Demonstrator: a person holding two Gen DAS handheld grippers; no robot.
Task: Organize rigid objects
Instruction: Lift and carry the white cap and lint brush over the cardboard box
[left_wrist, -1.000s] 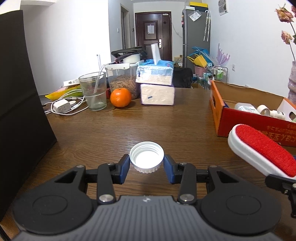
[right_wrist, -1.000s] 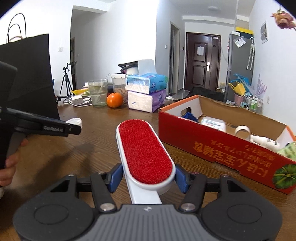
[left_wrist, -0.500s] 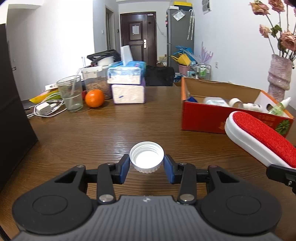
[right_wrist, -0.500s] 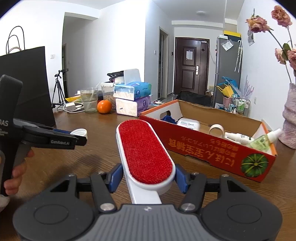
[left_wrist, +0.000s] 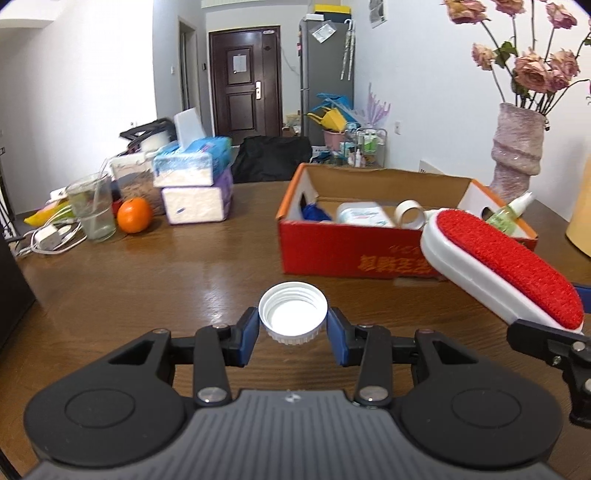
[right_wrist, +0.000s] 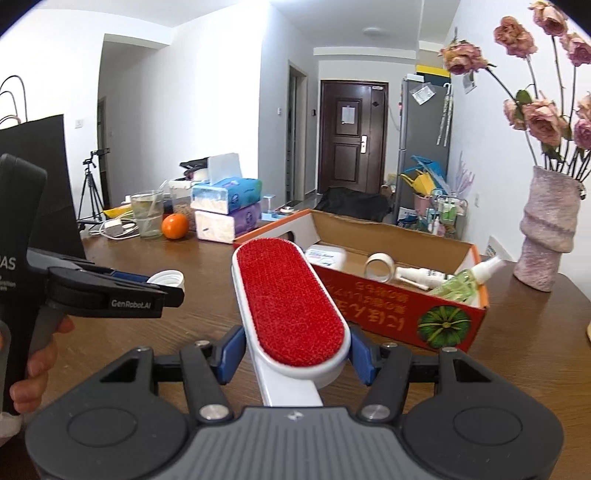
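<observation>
The red cardboard box (left_wrist: 351, 251) sits open-topped on the wooden bench (left_wrist: 184, 273), ahead and to the right in the left wrist view. Inside it lie a blue item (left_wrist: 314, 213) at the left end, a white flat container (left_wrist: 360, 214), a roll of tape (right_wrist: 378, 264), a small white spray bottle (right_wrist: 421, 275) lying on its side, and a green spray bottle (right_wrist: 465, 280) leaning in the right end.

The left hand-held gripper (left_wrist: 293, 330) pinches a white bottle cap (left_wrist: 293, 316) between its blue pads, open side up, held above the bench short of the box. The right hand-held gripper (right_wrist: 295, 354) is clamped on a lint brush (right_wrist: 290, 306) with a red bristle face and white body; the brush points forward and its far end overlaps the box's near left corner in the right wrist view. In the left wrist view the same brush crosses in front of the box's right half.

At the far left of the bench stand a glass of water (left_wrist: 92, 210) with a straw, an orange (left_wrist: 135, 220) just beside it, two stacked tissue packs (left_wrist: 195, 188), a clear tub (left_wrist: 133, 181) behind them, and a white charger with cable (left_wrist: 48, 236). A black paper bag (right_wrist: 40, 184) stands at the left edge. A pinkish vase (right_wrist: 546, 236) of dried roses stands beyond the box's right end, apart from it
</observation>
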